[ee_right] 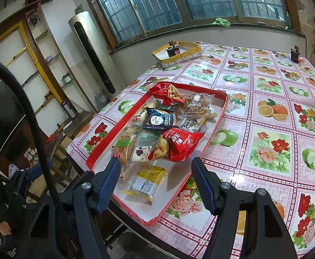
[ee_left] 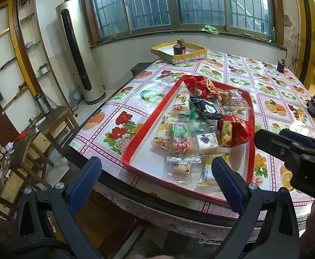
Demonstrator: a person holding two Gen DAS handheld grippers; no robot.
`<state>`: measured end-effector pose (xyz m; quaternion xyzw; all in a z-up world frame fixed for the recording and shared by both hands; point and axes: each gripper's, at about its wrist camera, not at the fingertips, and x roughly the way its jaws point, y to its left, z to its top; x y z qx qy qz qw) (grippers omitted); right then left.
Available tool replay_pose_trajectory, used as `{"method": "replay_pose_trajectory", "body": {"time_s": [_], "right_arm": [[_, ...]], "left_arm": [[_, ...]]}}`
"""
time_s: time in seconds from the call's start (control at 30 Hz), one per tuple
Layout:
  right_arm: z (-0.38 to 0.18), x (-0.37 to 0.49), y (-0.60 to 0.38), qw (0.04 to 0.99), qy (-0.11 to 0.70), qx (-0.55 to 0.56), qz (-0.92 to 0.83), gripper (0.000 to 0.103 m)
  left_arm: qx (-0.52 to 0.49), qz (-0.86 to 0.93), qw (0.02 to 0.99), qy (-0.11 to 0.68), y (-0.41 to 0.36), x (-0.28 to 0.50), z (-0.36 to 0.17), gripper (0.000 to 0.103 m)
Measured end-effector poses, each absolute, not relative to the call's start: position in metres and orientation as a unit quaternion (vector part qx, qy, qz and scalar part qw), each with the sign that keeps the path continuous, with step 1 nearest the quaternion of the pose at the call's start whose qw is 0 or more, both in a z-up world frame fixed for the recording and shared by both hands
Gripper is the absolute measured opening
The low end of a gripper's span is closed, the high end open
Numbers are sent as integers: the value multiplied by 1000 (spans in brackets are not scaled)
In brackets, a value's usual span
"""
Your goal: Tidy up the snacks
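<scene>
Both grippers, left [ee_left: 155, 181] and right [ee_right: 155, 182], are hanging wide open and empty over the table's [ee_right: 272, 116] near edge, where the snacks [ee_right: 157, 129] are lying heaped in a red tray [ee_right: 217, 127]. Taking the loose yellow packet [ee_right: 146, 182] at the tray's near end first looks safest. Wrapper print is staying mostly unreadable.

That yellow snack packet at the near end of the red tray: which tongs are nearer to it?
Right. The right tongs hang open just above the yellow snack packet, its fingers either side. The left tongs sit further left, with the packet near its right finger.
</scene>
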<state>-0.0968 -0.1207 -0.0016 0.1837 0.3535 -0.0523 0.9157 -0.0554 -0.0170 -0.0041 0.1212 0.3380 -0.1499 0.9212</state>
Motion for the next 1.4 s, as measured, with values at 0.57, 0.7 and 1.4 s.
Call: {"method": "replay_pose_trajectory", "body": {"time_s": [0.57, 0.7, 1.4], "right_arm": [[-5, -95, -119, 915, 356, 179, -56, 68], [-4, -94, -118, 916, 354, 180, -56, 68], [-7, -95, -124, 913, 358, 186, -62, 68]], "left_arm": [[129, -145, 918, 347, -17, -50, -10, 101], [129, -146, 917, 348, -16, -48, -11, 101], [125, -155, 913, 355, -13, -43, -11, 101]]}}
